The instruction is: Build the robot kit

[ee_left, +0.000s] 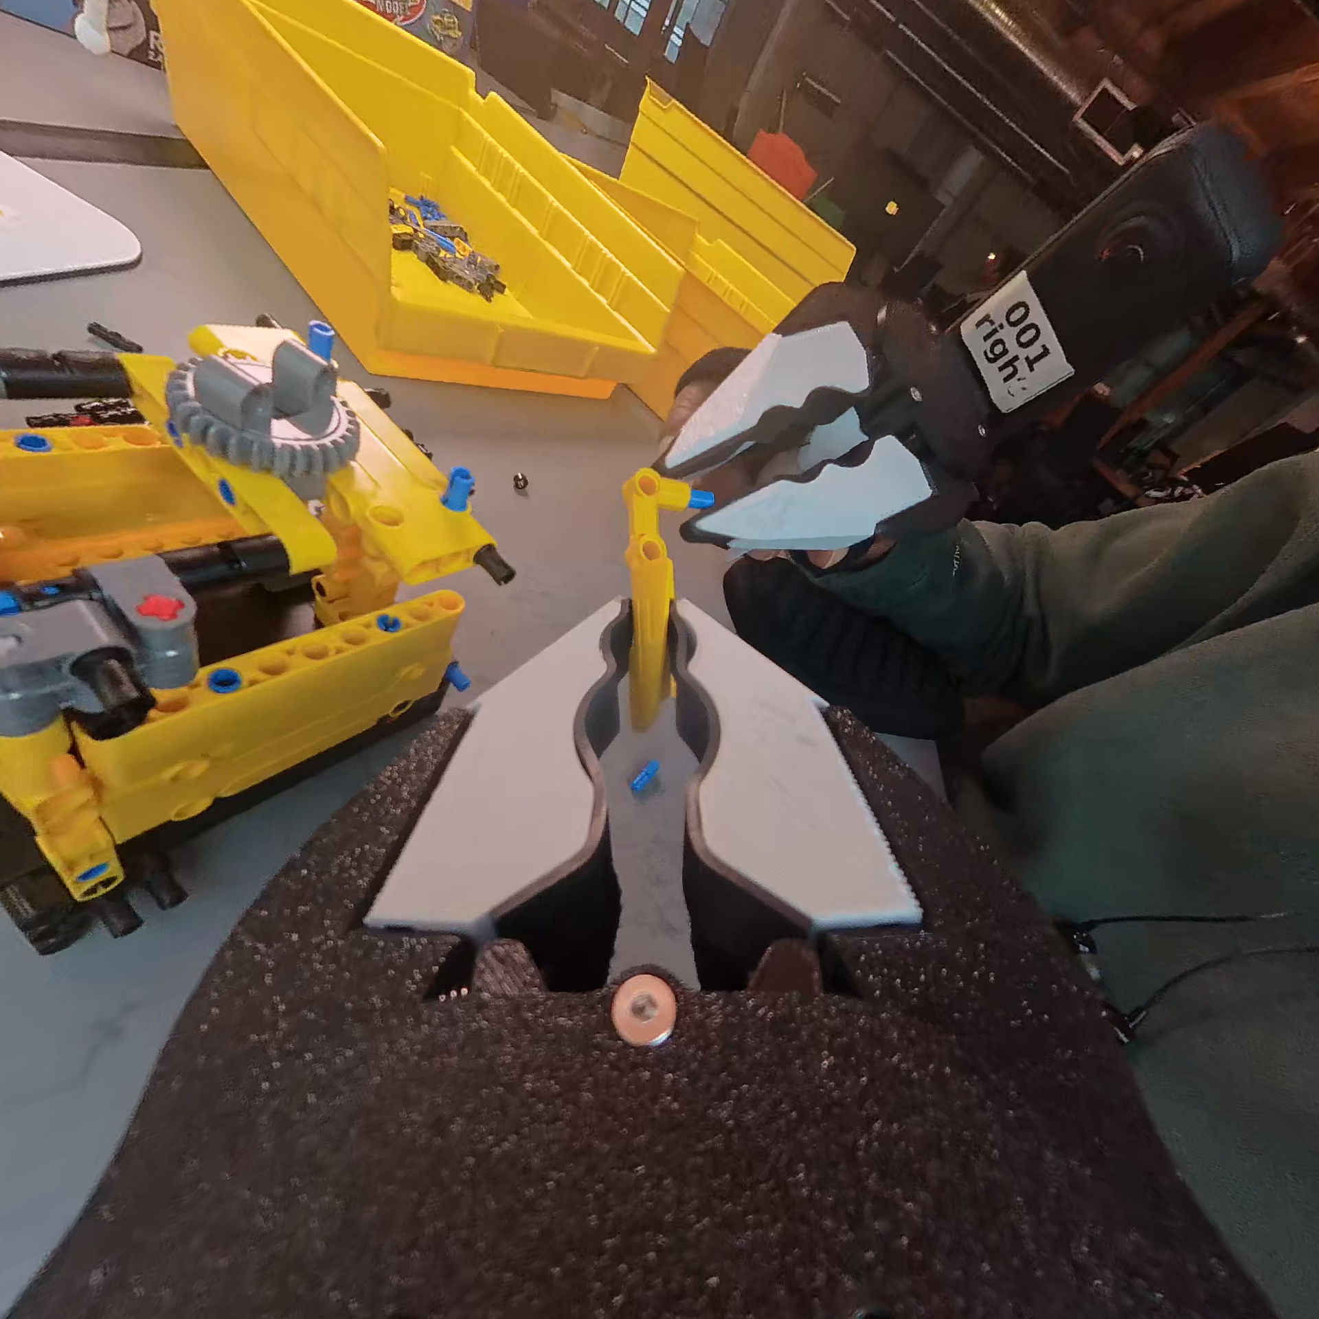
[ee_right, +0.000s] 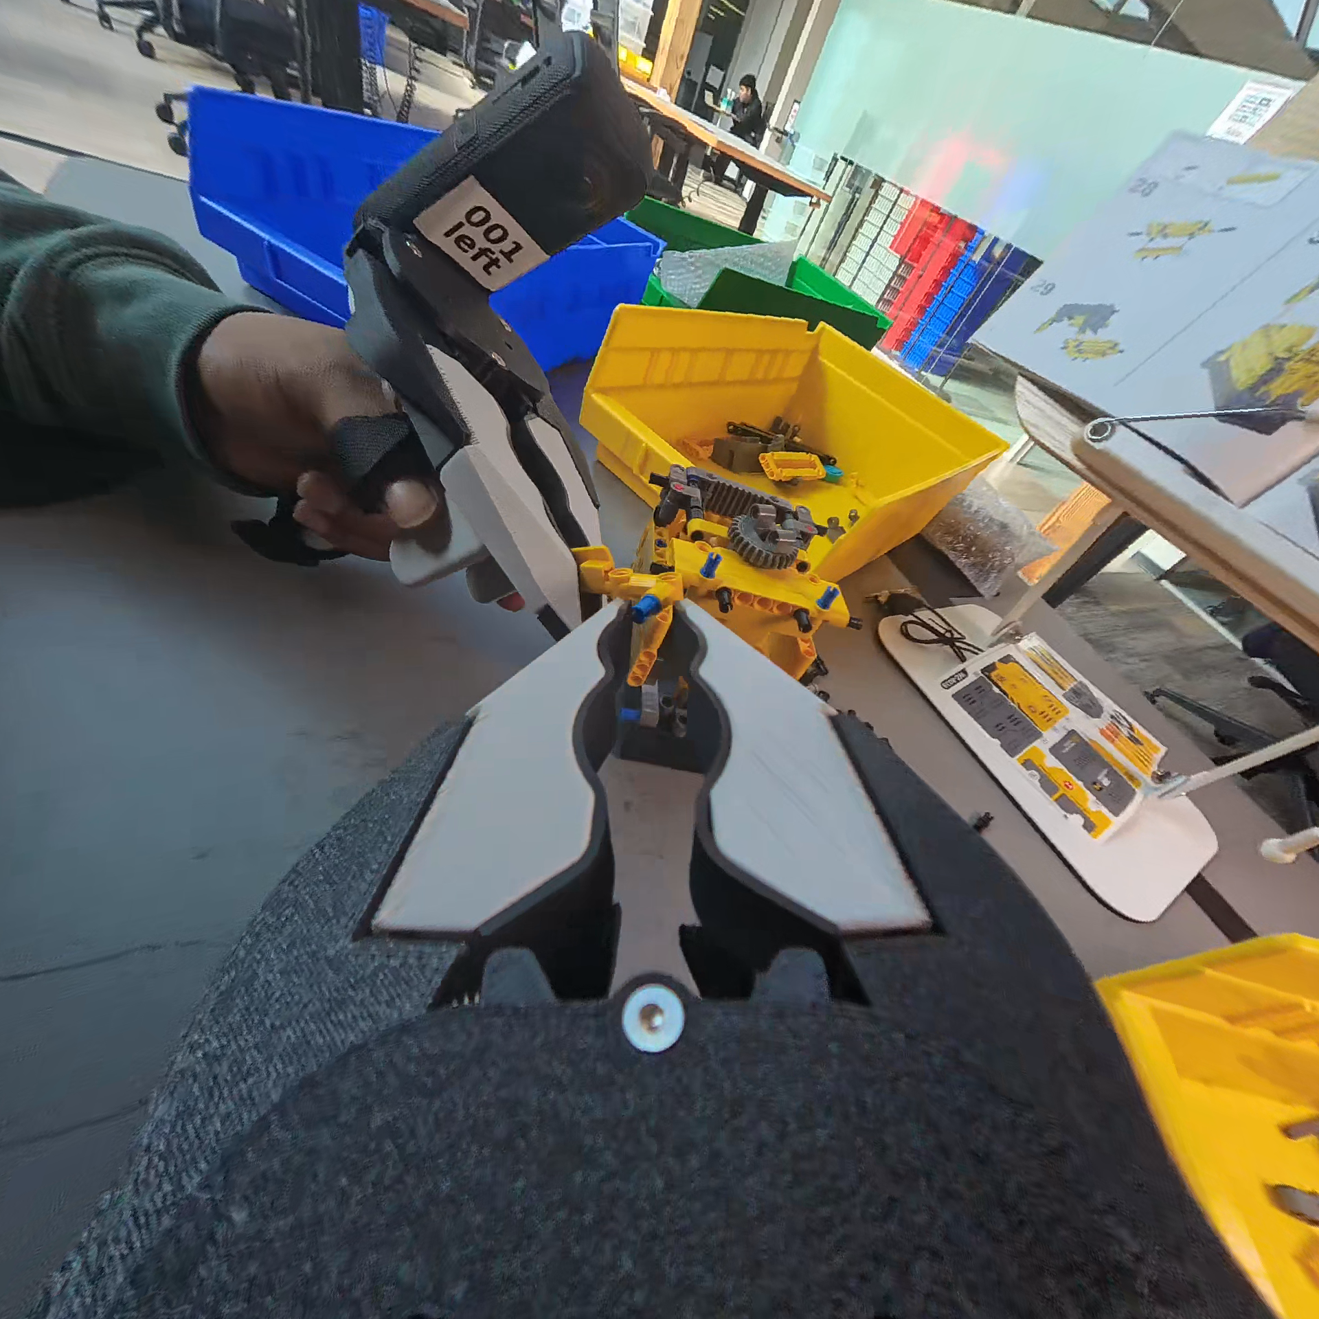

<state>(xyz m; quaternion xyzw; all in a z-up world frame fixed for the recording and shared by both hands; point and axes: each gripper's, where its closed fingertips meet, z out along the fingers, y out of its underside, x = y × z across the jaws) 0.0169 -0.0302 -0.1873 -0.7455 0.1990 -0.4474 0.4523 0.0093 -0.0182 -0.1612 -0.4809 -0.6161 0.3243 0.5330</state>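
Observation:
My left gripper (ee_left: 651,614) is shut on a yellow angled beam (ee_left: 648,571) and holds it upright above the grey table. A blue pin (ee_left: 699,497) sticks out of the beam's bent top end. My right gripper (ee_left: 678,499) comes in from the right, its jaws a little apart on either side of that pin. In the right wrist view the pin (ee_right: 644,607) lies between my right gripper's tips (ee_right: 651,607), with the beam (ee_right: 628,579) behind it. The left gripper (ee_right: 571,571), held by a hand, grips the beam from the left.
A part-built yellow brick model (ee_left: 235,571) with a grey gear stands on the table (ee_left: 571,442); it also shows in the right wrist view (ee_right: 756,571). A loose blue pin (ee_left: 644,776) and a small black piece (ee_left: 520,480) lie nearby. Yellow parts bins (ee_left: 499,235) (ee_right: 856,400), a blue bin (ee_right: 285,200) and an instruction sheet (ee_right: 1035,735) surround it. The grippers are tip to tip, or close to it.

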